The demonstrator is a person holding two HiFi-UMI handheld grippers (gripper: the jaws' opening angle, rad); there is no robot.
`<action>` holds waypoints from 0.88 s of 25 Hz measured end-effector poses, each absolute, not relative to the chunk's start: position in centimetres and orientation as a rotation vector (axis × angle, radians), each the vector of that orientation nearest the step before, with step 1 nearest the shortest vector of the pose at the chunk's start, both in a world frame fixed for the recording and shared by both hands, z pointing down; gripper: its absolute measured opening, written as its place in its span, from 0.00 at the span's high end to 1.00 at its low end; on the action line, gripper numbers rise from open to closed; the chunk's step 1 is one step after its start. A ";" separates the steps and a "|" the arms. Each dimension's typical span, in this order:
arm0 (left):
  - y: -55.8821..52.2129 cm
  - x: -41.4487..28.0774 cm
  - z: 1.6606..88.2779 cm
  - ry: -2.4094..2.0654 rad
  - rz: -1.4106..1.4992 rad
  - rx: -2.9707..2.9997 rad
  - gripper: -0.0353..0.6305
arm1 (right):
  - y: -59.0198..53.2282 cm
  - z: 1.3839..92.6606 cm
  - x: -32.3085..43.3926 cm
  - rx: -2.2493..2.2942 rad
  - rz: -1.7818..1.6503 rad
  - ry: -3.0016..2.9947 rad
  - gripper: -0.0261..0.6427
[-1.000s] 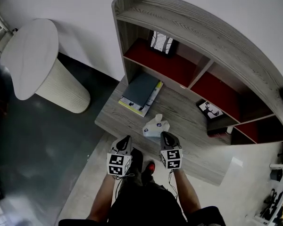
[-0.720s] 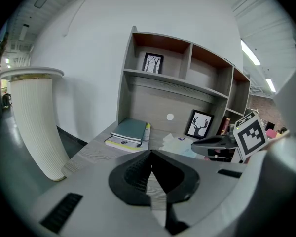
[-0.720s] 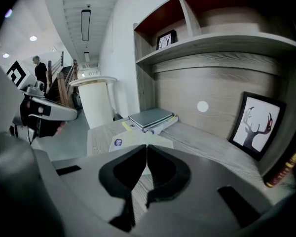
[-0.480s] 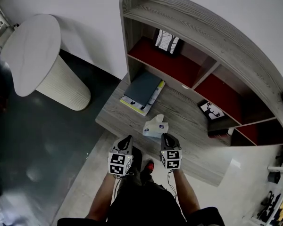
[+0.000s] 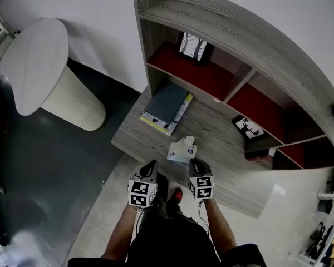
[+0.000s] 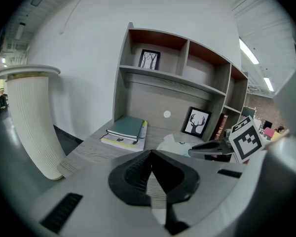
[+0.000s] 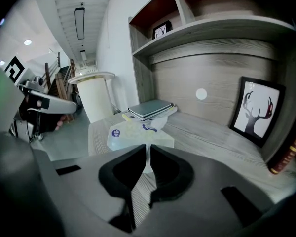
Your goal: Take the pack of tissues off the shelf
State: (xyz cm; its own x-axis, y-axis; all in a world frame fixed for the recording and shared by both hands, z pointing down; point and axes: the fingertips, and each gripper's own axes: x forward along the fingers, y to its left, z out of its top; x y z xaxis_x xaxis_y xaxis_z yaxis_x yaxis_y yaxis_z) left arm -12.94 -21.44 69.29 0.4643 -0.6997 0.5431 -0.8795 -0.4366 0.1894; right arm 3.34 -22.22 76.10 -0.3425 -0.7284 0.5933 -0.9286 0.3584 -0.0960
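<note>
The pack of tissues is white plastic with a tissue sticking up, and it rests low on the grey wooden desk in front of the shelf unit. My right gripper is at the pack's near right corner. In the right gripper view the jaws are shut on the pack's thin near edge. My left gripper hangs beside it at the desk's front edge, shut and empty. The left gripper view shows the pack behind the right gripper.
A stack of books lies on the desk at the back left. Framed pictures stand in the upper red shelf and on the desk at the right. A round white pedestal table stands to the left.
My right gripper and the pack have sunk slightly toward the desk top. The left gripper has stayed about where it was.
</note>
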 end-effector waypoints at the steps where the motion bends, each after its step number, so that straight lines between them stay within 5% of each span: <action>1: -21.4 -12.9 69.3 -1.316 0.542 2.269 0.94 | -22.2 76.1 3.3 1.440 0.599 -2.177 0.92; 3: -21.2 -12.7 69.3 -1.312 0.540 2.267 0.94 | -22.1 76.2 3.4 1.447 0.618 -2.196 0.90; 5: -21.1 -12.5 69.2 -1.309 0.534 2.269 0.94 | -22.0 76.2 3.2 1.442 0.646 -2.222 0.67; 6: -21.1 -12.5 69.1 -1.310 0.534 2.270 0.94 | -22.0 76.3 3.2 1.443 0.654 -2.228 0.65; 22: -20.8 -11.2 66.3 -1.330 0.505 2.340 0.94 | -22.3 71.5 4.8 1.535 0.555 -2.289 0.64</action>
